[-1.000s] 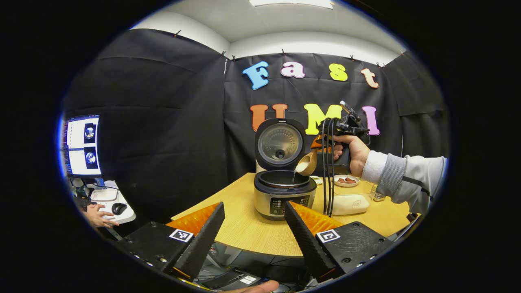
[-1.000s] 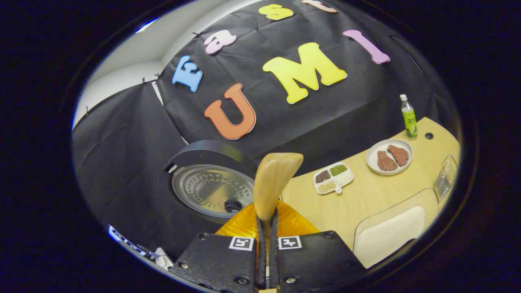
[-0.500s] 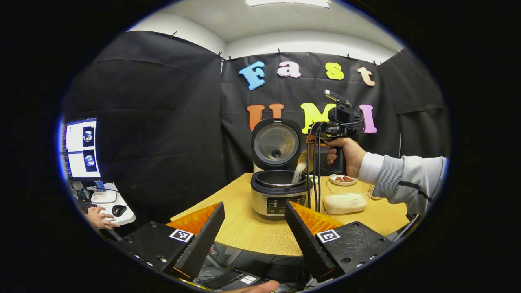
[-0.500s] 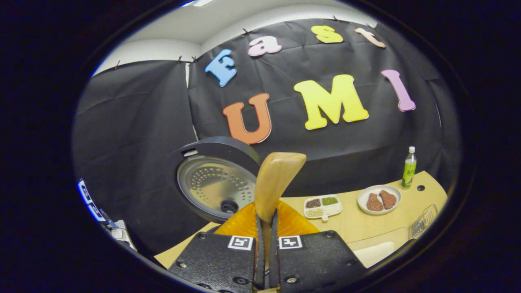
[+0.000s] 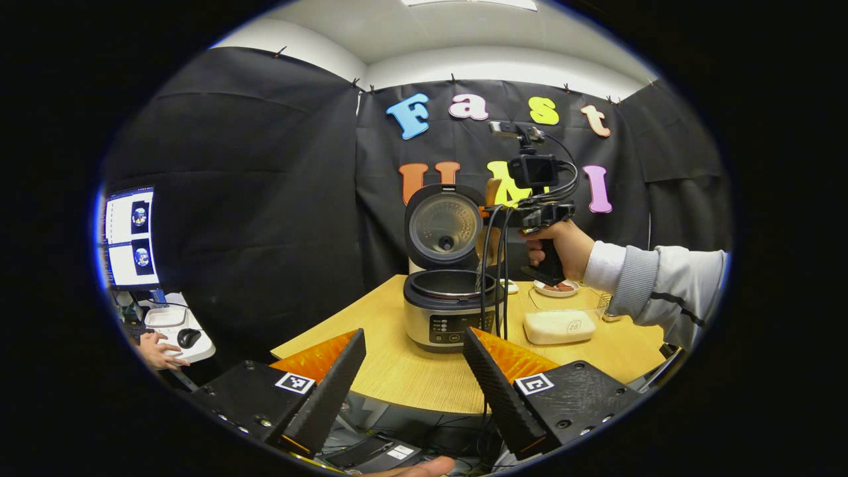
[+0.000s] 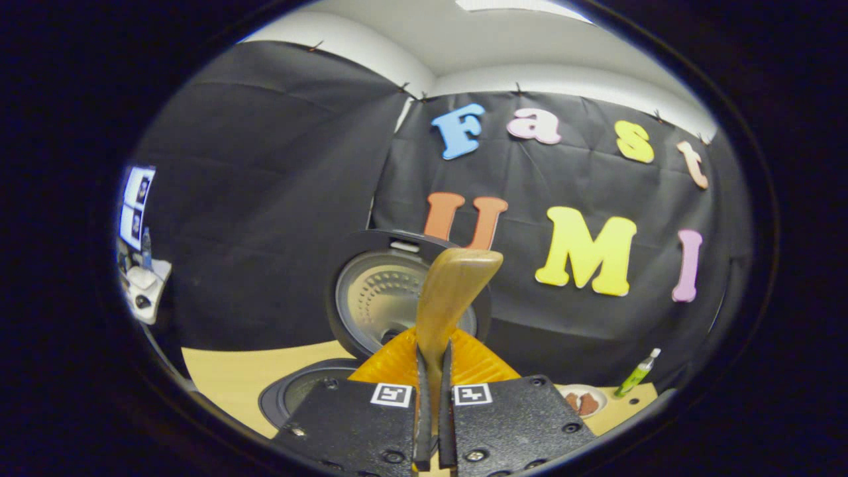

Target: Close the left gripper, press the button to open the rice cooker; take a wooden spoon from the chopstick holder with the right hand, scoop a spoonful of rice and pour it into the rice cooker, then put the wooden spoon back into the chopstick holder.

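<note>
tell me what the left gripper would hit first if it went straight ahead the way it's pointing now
Likely the silver rice cooker with its black lid raised. It stands on the light wooden table straight ahead of the left gripper, whose jaws are open. Nothing seems to lie between, though depth is hard to judge.

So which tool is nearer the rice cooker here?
The right. The right tool hangs just above the open rice cooker, shut on the wooden spoon. The left tool sits back off the table's near edge, open.

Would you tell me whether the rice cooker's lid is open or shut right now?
Open. The lid stands upright behind the rice cooker, its perforated inner plate facing forward and the pot's rim exposed.
</note>
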`<state>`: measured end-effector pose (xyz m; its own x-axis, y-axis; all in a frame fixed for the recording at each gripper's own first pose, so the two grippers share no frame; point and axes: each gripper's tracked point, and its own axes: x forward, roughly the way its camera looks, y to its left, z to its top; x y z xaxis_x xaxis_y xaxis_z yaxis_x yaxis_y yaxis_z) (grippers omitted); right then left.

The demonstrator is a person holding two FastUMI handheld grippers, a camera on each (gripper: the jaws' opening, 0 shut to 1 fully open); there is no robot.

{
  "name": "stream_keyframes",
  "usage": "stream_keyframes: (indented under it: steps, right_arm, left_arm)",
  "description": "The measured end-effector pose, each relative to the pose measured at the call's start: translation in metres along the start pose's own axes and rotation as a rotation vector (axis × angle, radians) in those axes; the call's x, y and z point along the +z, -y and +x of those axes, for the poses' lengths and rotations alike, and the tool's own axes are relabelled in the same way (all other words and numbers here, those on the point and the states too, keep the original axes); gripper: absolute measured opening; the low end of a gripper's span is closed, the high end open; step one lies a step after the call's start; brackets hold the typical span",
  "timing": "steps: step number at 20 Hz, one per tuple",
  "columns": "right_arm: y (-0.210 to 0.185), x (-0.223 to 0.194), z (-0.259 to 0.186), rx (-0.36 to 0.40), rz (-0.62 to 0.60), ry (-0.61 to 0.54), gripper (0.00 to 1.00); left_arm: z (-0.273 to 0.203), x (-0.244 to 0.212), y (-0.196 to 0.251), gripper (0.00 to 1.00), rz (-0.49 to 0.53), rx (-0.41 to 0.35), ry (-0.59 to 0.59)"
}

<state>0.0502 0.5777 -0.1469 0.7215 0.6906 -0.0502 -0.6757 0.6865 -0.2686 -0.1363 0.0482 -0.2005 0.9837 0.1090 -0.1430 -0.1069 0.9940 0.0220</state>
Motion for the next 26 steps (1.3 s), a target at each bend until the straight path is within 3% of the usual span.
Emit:
stream_keyframes:
  steps: [4, 12, 16, 19, 22, 26]
  right_arm:
    - [-0.016, 0.005, -0.011, 0.029, -0.155, 0.034, 0.11]
    - [0.018, 0.028, -0.037, -0.008, -0.064, 0.027, 0.11]
    - [0.064, 0.031, -0.05, -0.075, -0.003, 0.016, 0.11]
    - [0.109, 0.023, -0.057, -0.125, 0.107, -0.015, 0.12]
    - [0.163, 0.016, -0.066, -0.199, 0.209, -0.044, 0.12]
    - [0.242, -0.005, -0.085, -0.325, 0.258, -0.052, 0.12]
  left_arm:
    - [0.001, 0.001, 0.01, 0.95, -0.007, -0.029, 0.0]
    - [0.004, -0.005, 0.011, 0.95, -0.04, -0.032, -0.02]
    - [0.006, -0.004, 0.011, 0.95, -0.033, -0.039, -0.017]
    - [0.005, -0.003, 0.013, 0.95, -0.022, -0.05, -0.008]
    - [0.005, -0.002, 0.014, 0.95, -0.004, -0.057, 0.001]
    - [0.007, 0.006, 0.015, 0.95, 0.007, -0.051, 0.036]
